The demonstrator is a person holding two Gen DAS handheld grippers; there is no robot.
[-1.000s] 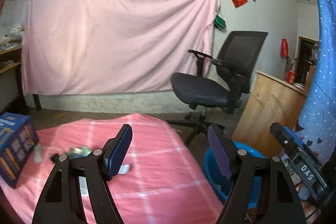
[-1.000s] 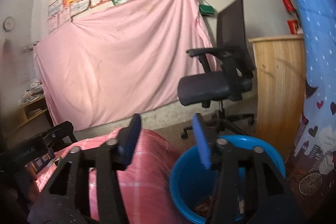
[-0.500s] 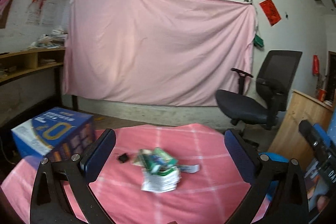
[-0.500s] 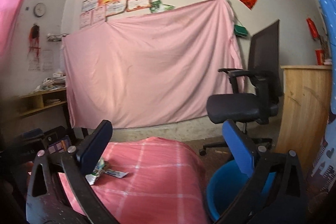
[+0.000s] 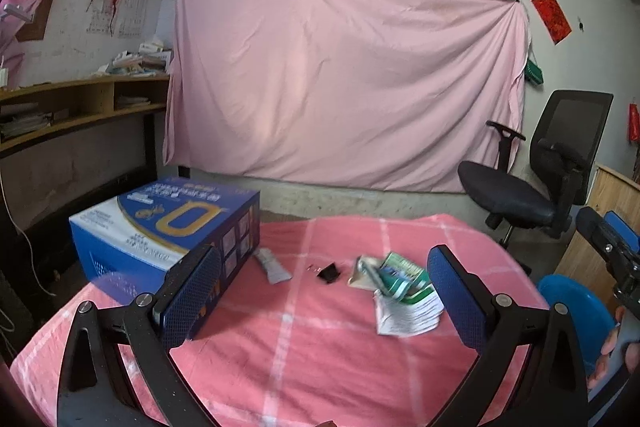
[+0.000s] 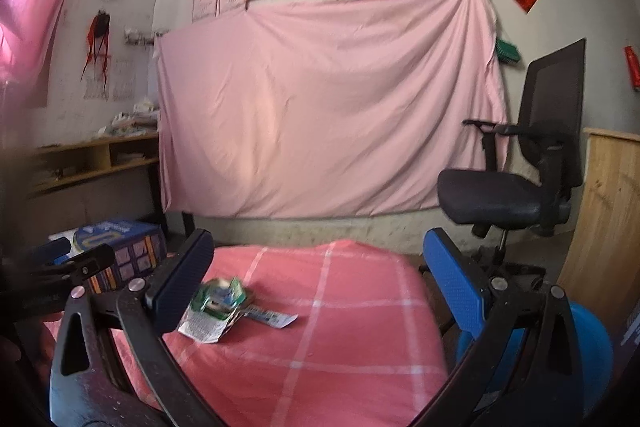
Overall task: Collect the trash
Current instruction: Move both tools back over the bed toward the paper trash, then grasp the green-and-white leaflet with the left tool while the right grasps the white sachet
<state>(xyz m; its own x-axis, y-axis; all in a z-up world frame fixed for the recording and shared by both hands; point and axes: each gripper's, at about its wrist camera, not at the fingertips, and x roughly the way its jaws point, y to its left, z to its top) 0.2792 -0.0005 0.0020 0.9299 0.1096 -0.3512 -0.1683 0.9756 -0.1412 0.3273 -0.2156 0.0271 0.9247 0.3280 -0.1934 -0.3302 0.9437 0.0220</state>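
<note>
Left wrist view: left gripper (image 5: 324, 295) spread wide, nothing between its fingers, above the pink checked cloth (image 5: 320, 347); trash lies mid-cloth — green wrapper on a folded white leaflet (image 5: 402, 291), black binder clip (image 5: 329, 271) just left of it, flat strip wrapper (image 5: 273, 265) beside the blue box (image 5: 168, 227), blue bin (image 5: 576, 315) off the table's right edge. Right wrist view: right gripper (image 6: 316, 291) also released and empty, green wrapper pile (image 6: 216, 301) near its left finger, printed strip (image 6: 272, 318) just right of the pile, blue bin (image 6: 592, 339) low right behind the right finger, office chair (image 6: 520, 195) beyond
</note>
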